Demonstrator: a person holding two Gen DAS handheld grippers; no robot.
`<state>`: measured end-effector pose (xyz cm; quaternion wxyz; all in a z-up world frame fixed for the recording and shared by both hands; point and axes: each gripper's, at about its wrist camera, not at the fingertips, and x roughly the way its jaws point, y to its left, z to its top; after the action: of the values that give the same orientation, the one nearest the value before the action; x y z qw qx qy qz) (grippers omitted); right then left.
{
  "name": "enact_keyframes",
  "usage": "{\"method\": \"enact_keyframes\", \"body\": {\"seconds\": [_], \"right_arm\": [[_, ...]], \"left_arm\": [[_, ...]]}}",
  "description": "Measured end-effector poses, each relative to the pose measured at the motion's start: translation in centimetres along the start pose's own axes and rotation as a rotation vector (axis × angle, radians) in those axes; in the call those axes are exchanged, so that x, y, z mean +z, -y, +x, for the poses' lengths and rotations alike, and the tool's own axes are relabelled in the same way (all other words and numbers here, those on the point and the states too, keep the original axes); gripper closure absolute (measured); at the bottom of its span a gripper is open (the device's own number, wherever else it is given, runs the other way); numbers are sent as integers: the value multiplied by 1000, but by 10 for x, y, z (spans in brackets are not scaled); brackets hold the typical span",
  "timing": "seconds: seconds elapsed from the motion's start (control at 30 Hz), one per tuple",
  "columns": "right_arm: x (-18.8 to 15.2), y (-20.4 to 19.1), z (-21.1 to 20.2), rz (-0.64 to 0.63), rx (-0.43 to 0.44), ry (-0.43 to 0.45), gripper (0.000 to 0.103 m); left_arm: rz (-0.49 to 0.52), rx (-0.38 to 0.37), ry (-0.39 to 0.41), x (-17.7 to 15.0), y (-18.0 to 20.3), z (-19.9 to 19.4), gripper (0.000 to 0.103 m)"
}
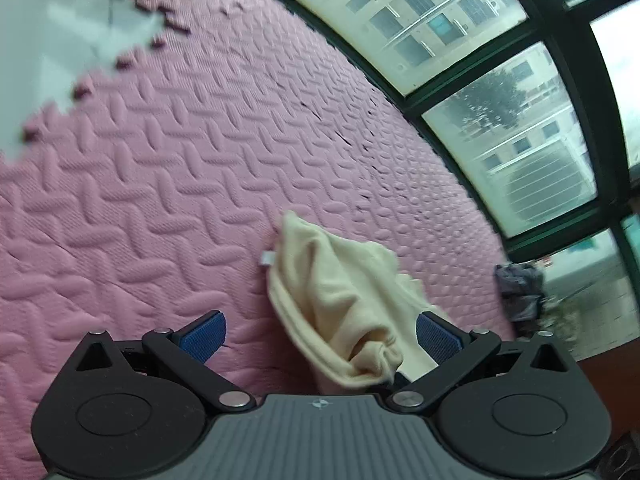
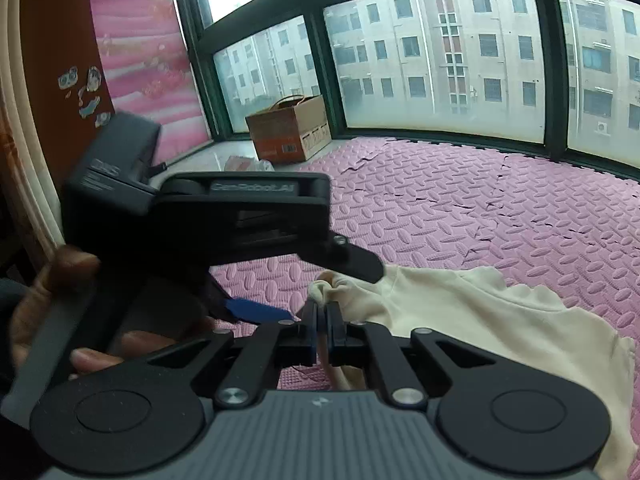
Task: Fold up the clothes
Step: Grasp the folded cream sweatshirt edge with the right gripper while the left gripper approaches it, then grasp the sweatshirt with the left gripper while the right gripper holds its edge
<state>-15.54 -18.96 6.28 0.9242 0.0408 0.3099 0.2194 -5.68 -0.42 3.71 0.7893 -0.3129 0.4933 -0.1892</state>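
The cream garment [image 2: 500, 312] lies on the pink foam mat [image 2: 480, 208], spreading from the centre of the right wrist view out to 4 o'clock. Its bunched corner sits at the centre, just above the right gripper [image 2: 322, 320], whose jaws are pressed together on a fold of that cloth, so the fabric runs out from between the blue pads toward 3 o'clock.

In the same view the left gripper [image 2: 320, 284] comes in from 9 o'clock, carried by a hand [image 2: 52, 312] at the 8 o'clock edge; its upper finger [image 2: 356, 264] lies over the bunched corner and its blue-padded lower finger [image 2: 260, 310] sits below, the two spread wide apart. From the left wrist view the garment hangs between those open fingers, nearer the one at 4 o'clock, and trails up toward the centre; neither pad presses on it. A small grey tag [image 1: 267, 258] shows at the cloth's 9 o'clock edge, unreadable.

The left gripper's body bears pale lettering that looks like "GenRobot.AI", blurred. A cardboard box [image 2: 290, 128] at 11 o'clock by the window [image 2: 440, 60] carries a barcode label; its print is too small to read.
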Motion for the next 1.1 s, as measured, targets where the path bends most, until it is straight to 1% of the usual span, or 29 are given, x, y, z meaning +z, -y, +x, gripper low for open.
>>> {"method": "enact_keyframes", "body": {"seconds": [0.13,0.2,0.27,0.33,0.37,0.4,0.47,0.53,0.57,0.6,0.63,0.67,0.7,0.73,0.77,0.87,0.9,0.93,1.0,1.1], "right_arm": [[3,4,2,8,0,15,99],[3,4,0,11,3,20,99],[2,4,0,10,6,21,99],[1,3,0,2,6,22,99],[0,2,0,-2,5,23,99],[0,2,0,-5,5,24,99],[-2,0,1,-10,9,22,99],[-4,-3,2,-23,9,19,99],[-5,-4,2,-27,12,15,99],[-6,-5,2,-31,14,12,99],[-6,-5,2,-34,15,11,99],[-7,-5,2,-35,13,12,99],[-8,-6,1,-36,12,14,99],[-9,-5,0,-34,11,13,96],[-9,-4,-2,-28,12,10,95],[-13,2,-11,-21,-2,7,90],[-14,5,-15,-20,-13,4,86],[-16,9,-18,-18,-26,1,77],[-20,18,-26,-15,-69,2,65],[-27,42,-41,30,-148,9,65]], "left_arm": [[-94,-54,-46,2,-8,17,1],[-104,-64,-42,3,-9,19,1],[-91,-73,-36,4,-7,20,6],[-73,-64,-46,5,-5,22,15],[-65,-64,-49,5,-5,23,16],[-64,-67,-54,4,-5,25,21],[-69,-72,-63,4,-6,27,24],[-75,-74,-63,4,-6,29,33],[-78,-72,-63,3,-7,29,34],[-76,-70,-65,3,-8,30,40],[-73,-69,-69,4,-8,30,51],[-70,-69,-72,4,-9,30,53],[-69,-64,-75,4,-10,31,58],[-66,-56,-77,3,-11,33,65],[-63,-49,-77,3,-13,34,68],[-58,-50,-74,2,-16,34,73],[-58,-48,-74,2,-16,34,74],[-57,-46,-73,2,-16,34,74],[-44,-37,-68,1,-14,34,74],[-3,-17,-59,-1,-9,33,74]]}}
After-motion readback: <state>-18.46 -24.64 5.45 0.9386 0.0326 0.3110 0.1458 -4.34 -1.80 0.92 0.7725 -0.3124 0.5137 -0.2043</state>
